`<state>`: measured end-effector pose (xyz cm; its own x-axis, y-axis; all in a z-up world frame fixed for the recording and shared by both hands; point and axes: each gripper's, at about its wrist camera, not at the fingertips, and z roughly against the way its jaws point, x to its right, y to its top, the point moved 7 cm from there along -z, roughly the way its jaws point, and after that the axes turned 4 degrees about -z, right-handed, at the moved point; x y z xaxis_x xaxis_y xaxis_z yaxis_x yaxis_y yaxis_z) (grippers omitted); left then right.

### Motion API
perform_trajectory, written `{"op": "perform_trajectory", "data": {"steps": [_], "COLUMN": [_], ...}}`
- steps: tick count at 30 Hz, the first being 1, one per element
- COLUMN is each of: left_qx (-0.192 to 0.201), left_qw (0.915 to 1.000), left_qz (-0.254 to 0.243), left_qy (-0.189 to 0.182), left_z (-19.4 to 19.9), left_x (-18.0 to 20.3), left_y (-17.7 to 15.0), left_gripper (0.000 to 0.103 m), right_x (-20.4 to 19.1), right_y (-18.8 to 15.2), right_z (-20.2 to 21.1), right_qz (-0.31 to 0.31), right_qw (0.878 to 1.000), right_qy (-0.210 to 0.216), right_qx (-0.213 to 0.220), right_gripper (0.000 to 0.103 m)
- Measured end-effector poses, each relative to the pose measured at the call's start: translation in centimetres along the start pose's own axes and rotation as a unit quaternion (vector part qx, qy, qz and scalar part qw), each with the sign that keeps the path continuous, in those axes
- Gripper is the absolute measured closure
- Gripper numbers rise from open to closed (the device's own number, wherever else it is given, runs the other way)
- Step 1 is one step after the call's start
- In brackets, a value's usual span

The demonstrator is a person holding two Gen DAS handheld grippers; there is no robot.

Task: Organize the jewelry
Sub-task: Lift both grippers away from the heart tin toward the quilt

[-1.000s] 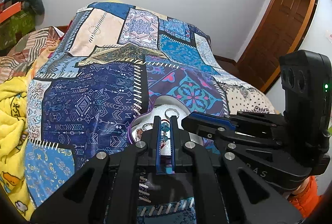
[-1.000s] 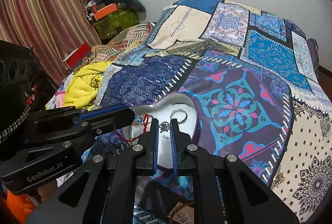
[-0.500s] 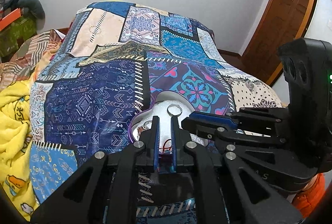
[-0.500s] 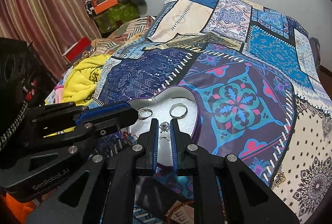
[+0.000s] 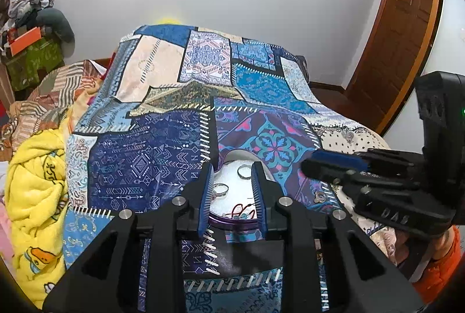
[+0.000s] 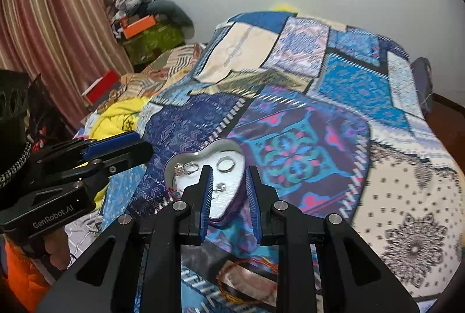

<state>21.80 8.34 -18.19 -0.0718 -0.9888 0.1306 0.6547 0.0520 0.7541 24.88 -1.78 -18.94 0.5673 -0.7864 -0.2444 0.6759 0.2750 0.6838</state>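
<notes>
A heart-shaped jewelry box (image 5: 232, 221) with a white lining lies on the patchwork bedspread. It holds two silver rings (image 5: 244, 171), a red thread bracelet (image 5: 241, 209) at its near end, and small silver earrings (image 6: 221, 187). My left gripper (image 5: 232, 192) hovers just above the box's near end. Its jaws are opening, with nothing between them. My right gripper (image 6: 228, 192) hangs over the same box (image 6: 209, 149) from the other side. Its jaws are opening too, and they are empty. Each gripper shows from the side in the other's view.
The bedspread (image 5: 151, 167) covers the whole bed. A yellow blanket (image 5: 35, 185) is bunched at its left edge. A brown thread bracelet on a card (image 6: 247, 278) lies just below the right gripper. A small metal piece (image 5: 319, 197) rests right of the box. A wooden door (image 5: 407, 37) stands at far right.
Both grippers have lifted back from the box and their jaws have parted. The red bracelet has left the left jaws and the earrings the right jaws. Both pieces now lie in the box.
</notes>
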Motion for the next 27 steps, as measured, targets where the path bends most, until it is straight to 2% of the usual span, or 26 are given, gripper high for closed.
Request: {"op": "perform_trajectory", "data": {"steps": [6, 13, 19, 24, 27], "left_qx": [0.001, -0.013, -0.044, -0.085, -0.115], "left_qw": [0.9999, 0.9994, 0.9976, 0.9943, 0.9902], "left_qz": [-0.014, -0.029, -0.047, -0.057, -0.063], "left_qy": [-0.002, -0.011, -0.023, -0.031, -0.049], "left_z": [1.0, 0.9, -0.7, -3.1, -4.9], "left_x": [1.9, 4.8, 7.5, 8.9, 9.6], "left_y": [0.3, -0.3, -2.1, -4.2, -5.7], "left_gripper": [0.075, 0.066, 0.063, 0.063, 0.063], "right_x": [1.8, 4.7, 7.1, 8.7, 9.4], "right_y": [0.2, -0.8, -1.9, -3.3, -4.2], "right_z": [2.7, 5.4, 6.9, 6.7, 6.2], "right_qz": [-0.013, -0.037, -0.050, -0.061, -0.067], "right_qw": [0.999, 0.998, 0.996, 0.996, 0.995], "right_qy": [-0.024, -0.046, -0.062, -0.070, -0.068], "right_qx": [0.021, 0.032, 0.030, 0.015, 0.001], "right_gripper": [0.082, 0.082, 0.082, 0.082, 0.082]}}
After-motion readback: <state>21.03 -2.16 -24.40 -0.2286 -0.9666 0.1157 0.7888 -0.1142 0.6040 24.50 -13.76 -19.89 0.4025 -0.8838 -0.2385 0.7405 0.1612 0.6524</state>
